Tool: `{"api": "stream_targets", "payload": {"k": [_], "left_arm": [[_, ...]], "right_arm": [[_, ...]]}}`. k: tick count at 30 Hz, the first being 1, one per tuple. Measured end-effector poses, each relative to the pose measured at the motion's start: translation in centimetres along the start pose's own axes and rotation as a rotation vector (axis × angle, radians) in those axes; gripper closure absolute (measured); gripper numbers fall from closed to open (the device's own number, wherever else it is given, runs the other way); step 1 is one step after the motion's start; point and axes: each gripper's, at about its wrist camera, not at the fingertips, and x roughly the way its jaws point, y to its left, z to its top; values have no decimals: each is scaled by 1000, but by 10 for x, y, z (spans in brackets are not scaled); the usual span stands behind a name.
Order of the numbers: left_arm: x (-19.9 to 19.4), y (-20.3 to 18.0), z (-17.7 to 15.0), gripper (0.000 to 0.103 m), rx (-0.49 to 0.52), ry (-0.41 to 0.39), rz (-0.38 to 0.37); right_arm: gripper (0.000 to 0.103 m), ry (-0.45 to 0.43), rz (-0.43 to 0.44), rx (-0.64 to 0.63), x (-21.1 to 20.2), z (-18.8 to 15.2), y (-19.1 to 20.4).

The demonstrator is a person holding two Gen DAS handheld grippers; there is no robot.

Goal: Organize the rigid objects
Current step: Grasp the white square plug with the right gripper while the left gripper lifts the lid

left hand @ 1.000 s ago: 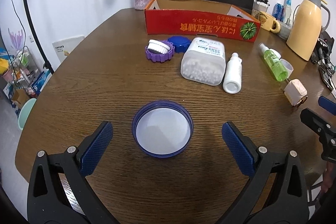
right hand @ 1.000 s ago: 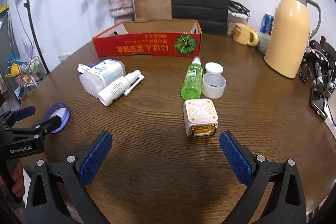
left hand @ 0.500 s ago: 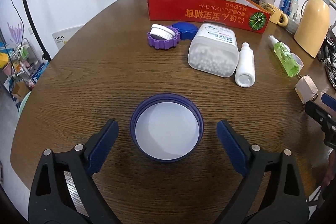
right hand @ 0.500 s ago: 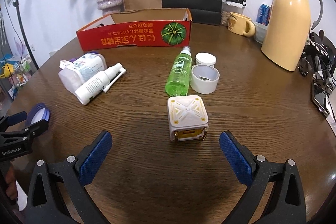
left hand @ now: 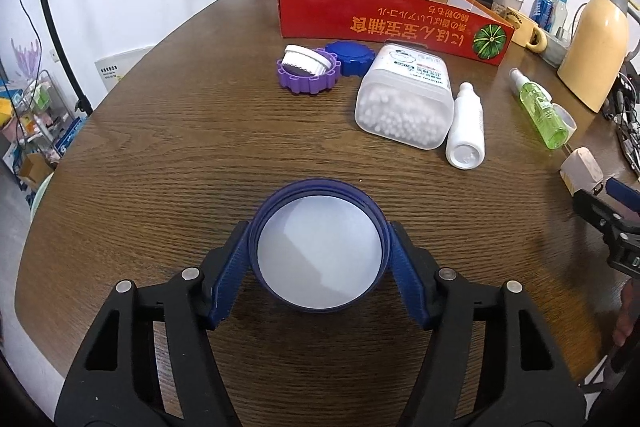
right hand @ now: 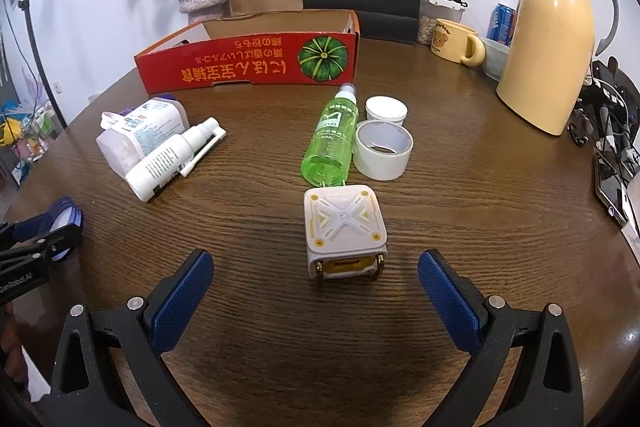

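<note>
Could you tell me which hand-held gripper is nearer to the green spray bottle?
Right. The right hand-held gripper hangs open just short of the white cube in front of the green spray bottle; the left hand-held gripper has just been closing around the blue lid far across the table.

The worktop carries a cardboard box near its far edge. Before the box lie a toothed ring with a cap resting in it, a lid just beside it, then a tub on its side touching a small bottle. Further right a spray bottle lies beside a tape roll, with a small jar behind and a cube before them. A round lid sits towards the near edge.
</note>
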Motion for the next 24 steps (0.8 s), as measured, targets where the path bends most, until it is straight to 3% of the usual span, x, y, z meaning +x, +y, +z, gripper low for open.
{"api": "stream_targets", "payload": {"k": [19,24], "left_arm": [[-7,-5,17,40,8,-51,-9],[-8,-6,20,40,9,-56,-10]], "right_arm": [[0,40,-23,-27,19,14,-19],[20,61,-6,-22,25,17,-21]]}}
